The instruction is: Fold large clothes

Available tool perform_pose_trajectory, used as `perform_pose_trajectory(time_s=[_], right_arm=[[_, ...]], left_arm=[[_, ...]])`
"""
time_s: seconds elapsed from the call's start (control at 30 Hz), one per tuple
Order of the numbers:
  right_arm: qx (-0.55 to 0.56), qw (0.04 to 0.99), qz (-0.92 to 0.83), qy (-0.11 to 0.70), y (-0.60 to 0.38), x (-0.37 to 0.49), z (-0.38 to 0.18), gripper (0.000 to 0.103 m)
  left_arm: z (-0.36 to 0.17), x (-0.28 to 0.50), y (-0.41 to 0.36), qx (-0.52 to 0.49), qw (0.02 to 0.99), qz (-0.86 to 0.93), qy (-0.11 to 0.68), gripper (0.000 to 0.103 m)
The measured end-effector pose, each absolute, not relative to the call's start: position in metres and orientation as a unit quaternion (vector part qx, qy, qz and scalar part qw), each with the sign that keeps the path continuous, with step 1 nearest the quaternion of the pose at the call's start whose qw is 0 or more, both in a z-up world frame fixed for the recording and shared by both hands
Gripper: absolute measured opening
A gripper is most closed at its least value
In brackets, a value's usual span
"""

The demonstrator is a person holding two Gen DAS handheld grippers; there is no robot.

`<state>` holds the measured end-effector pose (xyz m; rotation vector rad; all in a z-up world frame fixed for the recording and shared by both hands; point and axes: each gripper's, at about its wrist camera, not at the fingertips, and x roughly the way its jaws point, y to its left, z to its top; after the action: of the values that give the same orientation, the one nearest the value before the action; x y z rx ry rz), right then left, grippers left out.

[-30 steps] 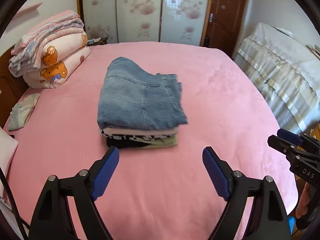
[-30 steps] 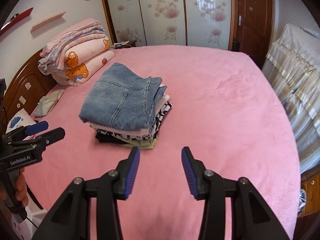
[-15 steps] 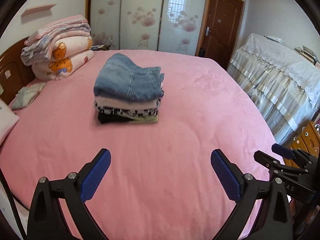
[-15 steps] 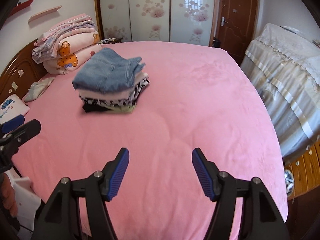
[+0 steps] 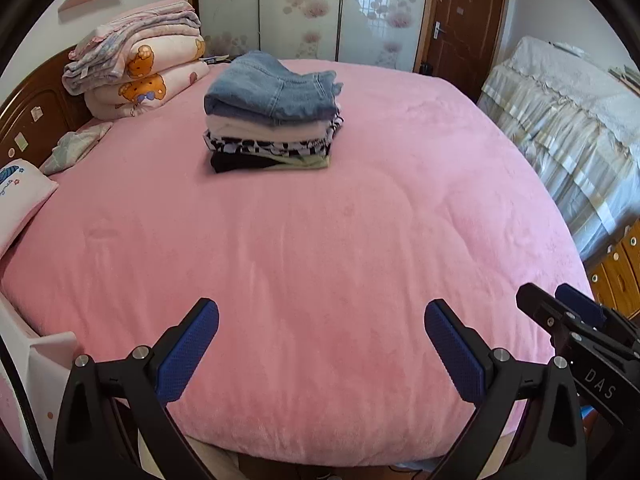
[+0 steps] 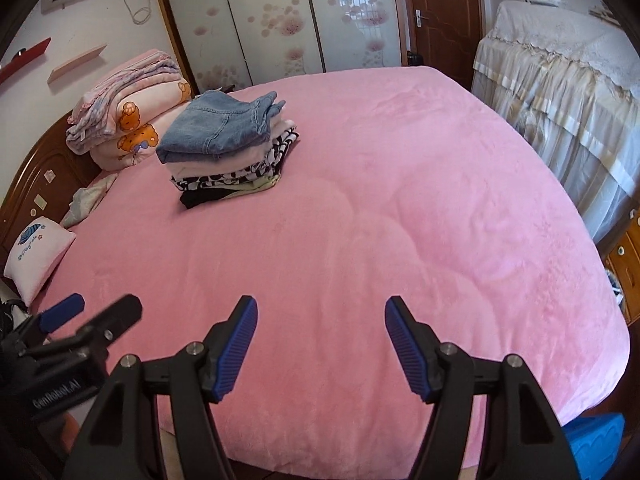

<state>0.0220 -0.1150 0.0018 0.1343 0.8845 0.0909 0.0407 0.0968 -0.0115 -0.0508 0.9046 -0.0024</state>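
One stack of folded clothes on the pink bed, toward its far side, well apart from me: jeans on top, then about four layers, pale pink, black-and-white print, light green, black. One pile of folded quilts beside it by the headboard. One small pillow. My two grippers over the near edge: left gripper jaws wide apart, right gripper jaws apart, nothing between either.

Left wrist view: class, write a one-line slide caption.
Open left gripper above the pink bedspread, folded clothes stack beyond.
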Motion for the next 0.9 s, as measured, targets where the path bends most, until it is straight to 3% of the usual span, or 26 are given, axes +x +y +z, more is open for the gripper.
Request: perform_pose_trajectory(time_s=[0.9], right_arm=[[0.028,0.902,0.024,0.430,-0.112,0.005,-0.011,0.067]], left_arm=[[-0.028,0.030,0.085,-0.031,0.886,0.004,0.462,0.102]])
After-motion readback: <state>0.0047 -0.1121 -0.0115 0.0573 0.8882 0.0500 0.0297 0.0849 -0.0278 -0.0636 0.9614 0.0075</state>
